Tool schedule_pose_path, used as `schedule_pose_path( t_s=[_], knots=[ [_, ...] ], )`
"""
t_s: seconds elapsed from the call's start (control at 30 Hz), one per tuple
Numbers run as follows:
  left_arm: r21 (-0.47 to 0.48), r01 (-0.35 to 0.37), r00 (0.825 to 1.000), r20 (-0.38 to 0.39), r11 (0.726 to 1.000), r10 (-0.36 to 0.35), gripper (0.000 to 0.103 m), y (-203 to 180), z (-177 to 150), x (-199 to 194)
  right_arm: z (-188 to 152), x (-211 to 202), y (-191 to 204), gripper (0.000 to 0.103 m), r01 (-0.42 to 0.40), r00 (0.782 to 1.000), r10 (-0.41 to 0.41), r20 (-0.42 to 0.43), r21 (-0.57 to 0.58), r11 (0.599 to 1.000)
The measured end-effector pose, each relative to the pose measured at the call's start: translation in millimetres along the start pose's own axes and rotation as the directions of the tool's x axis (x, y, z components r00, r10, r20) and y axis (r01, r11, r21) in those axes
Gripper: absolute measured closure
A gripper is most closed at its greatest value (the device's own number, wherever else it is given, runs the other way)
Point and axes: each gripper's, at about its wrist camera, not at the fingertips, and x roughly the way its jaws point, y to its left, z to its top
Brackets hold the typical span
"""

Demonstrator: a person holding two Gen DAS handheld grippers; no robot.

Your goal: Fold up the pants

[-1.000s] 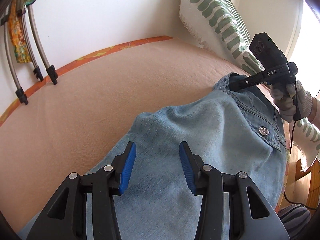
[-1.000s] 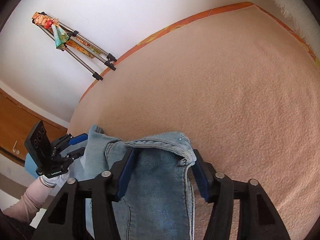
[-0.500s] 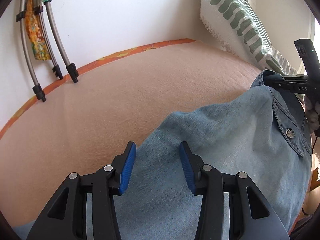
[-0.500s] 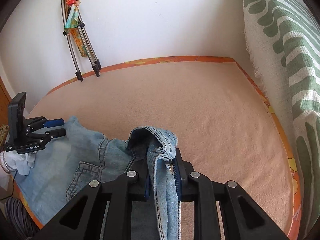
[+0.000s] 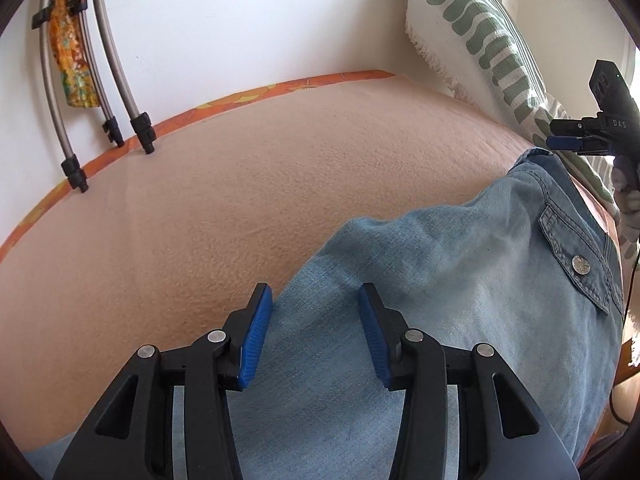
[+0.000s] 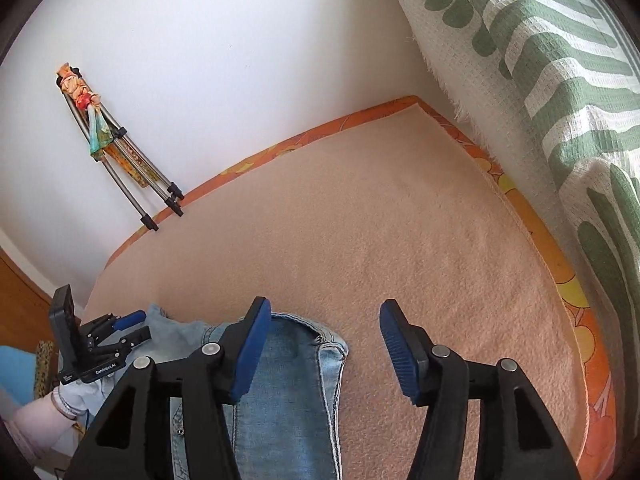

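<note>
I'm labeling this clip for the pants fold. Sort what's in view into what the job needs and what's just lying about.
Belongs to the job:
- pants, light denim, on the bed
- left gripper, open
- right gripper, open
- bed, the folding surface

Just lying about:
- tripod against the wall, cloth tied on
- green-patterned pillow

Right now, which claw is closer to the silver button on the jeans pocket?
Left. The left claw hangs open over the jeans just down-left of the button; the right claw sits open past the waistband, farther from it.
</note>
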Motion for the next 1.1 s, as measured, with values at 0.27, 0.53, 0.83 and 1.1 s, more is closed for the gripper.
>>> schedule_pose_path(
  t_s=[0.27, 0.53, 0.83, 1.1],
  knots=[
    [0.002, 0.003, 1.0, -0.005, 1.0, -0.003, 0.059, 0.4, 0.3, 1.1, -16.0, 49.8, -5.5, 0.03, -0.128, 0.987, 0.124, -0.098, -0.038, 0.991],
    [-0.007, -0.009, 1.0, -0.007, 1.0, 0.009, 0.059, 3.0, 0.5, 1.3, -35.3, 13.3, 28.0, 0.089, -0.22, 0.975, 0.22, 0.011, -0.033, 0.975],
    [-0.025, -0.036, 0.999, -0.011, 0.999, 0.036, 0.054, 6.2, 1.0, 1.8, -36.3, 23.7, 32.1, 0.083, 0.107, 0.994, -0.108, -0.012, -0.08, 0.991],
    [-0.119, -0.087, 0.996, 0.026, 0.989, 0.09, 0.054, 42.7, -14.7, -51.3, -27.1, -6.7, 35.7, 0.052, 0.231, 0.973, -0.23, 0.024, -0.124, 0.965]
  ],
)
